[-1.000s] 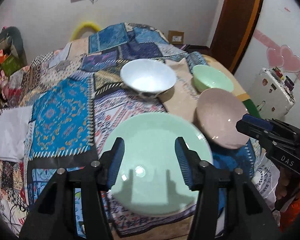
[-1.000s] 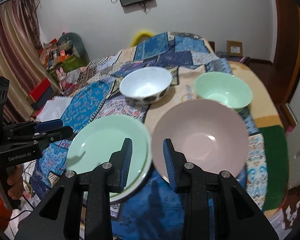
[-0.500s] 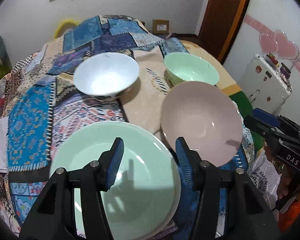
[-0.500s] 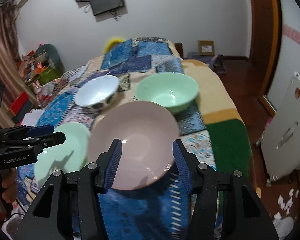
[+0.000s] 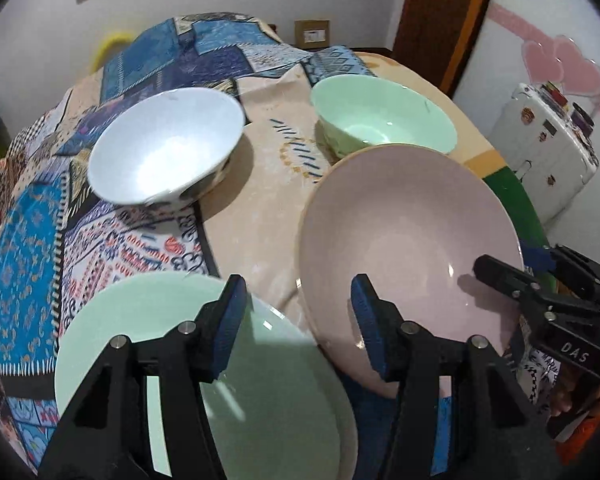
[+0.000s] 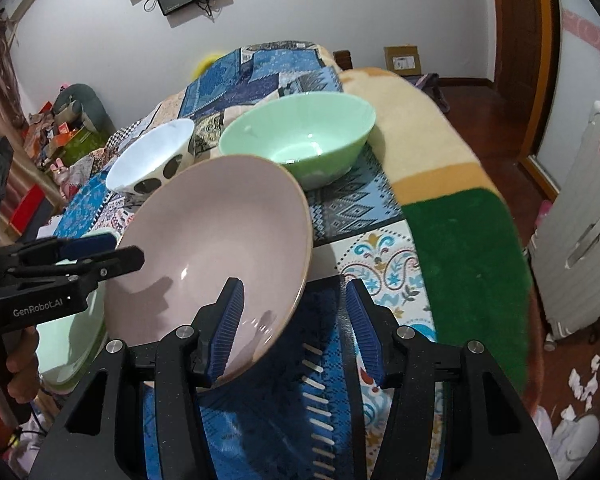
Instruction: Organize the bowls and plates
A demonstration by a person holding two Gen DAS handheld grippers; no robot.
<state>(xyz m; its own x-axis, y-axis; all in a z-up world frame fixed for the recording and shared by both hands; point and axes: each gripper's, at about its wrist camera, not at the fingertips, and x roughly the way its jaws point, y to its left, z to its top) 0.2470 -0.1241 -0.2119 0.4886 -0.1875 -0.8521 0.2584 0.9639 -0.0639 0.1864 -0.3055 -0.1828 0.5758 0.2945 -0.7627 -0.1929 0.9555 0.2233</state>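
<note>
Jaws on both grippers are open and gripping nothing: the left gripper (image 5: 298, 316) hangs over the gap between the green plate (image 5: 260, 380) and the pink plate (image 5: 408, 240), while the right gripper's (image 6: 294, 326) jaws, which just opened up, straddle the pink plate's near rim without pinching it. Further back on the patchwork bedspread (image 5: 28, 240) sit the white bowl (image 5: 164, 156) and green bowl (image 5: 380, 124), well apart. All four dishes are empty.
</note>
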